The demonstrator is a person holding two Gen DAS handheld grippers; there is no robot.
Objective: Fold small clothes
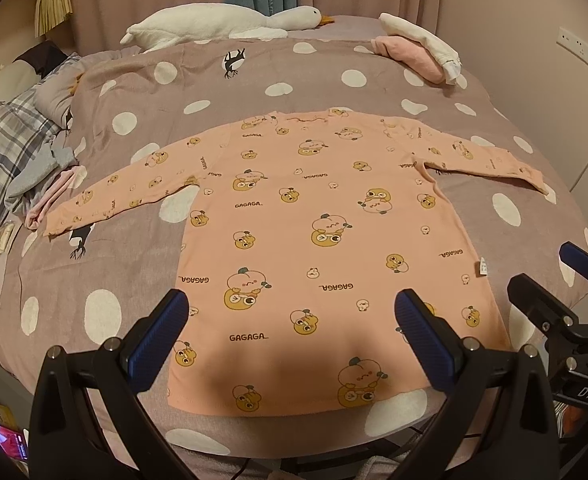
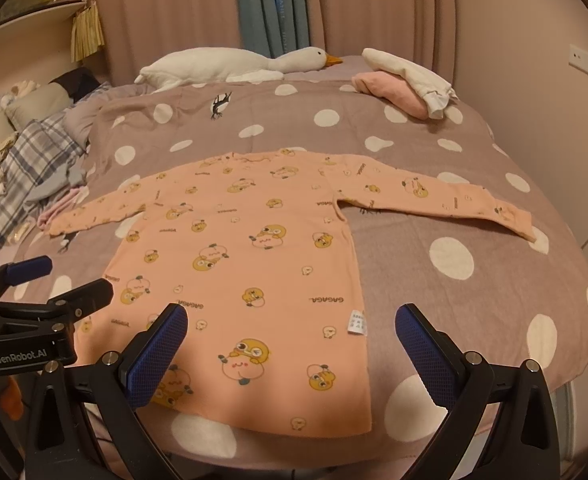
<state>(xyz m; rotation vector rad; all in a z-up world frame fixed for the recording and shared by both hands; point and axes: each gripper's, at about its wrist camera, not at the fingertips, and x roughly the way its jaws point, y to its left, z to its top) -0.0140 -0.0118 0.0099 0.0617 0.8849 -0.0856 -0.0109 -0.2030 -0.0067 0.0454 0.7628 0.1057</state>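
A small peach long-sleeved shirt [image 1: 318,216] with a cartoon print lies spread flat on the bed, both sleeves out to the sides, hem toward me. It also shows in the right wrist view [image 2: 253,264]. My left gripper [image 1: 291,328] is open and empty, hovering over the hem. My right gripper [image 2: 291,340] is open and empty, over the shirt's lower right edge near its white side label [image 2: 356,324]. The right gripper shows at the right edge of the left wrist view [image 1: 566,288]; the left gripper shows at the left edge of the right wrist view [image 2: 41,280].
The bed has a mauve polka-dot blanket [image 1: 141,264]. A white goose plush [image 1: 221,24] lies at the far end. Folded pink and white clothes [image 1: 422,48] sit far right. A plaid cloth and a heap of clothes [image 1: 21,148] lie at the left. The bed's front edge is just below the grippers.
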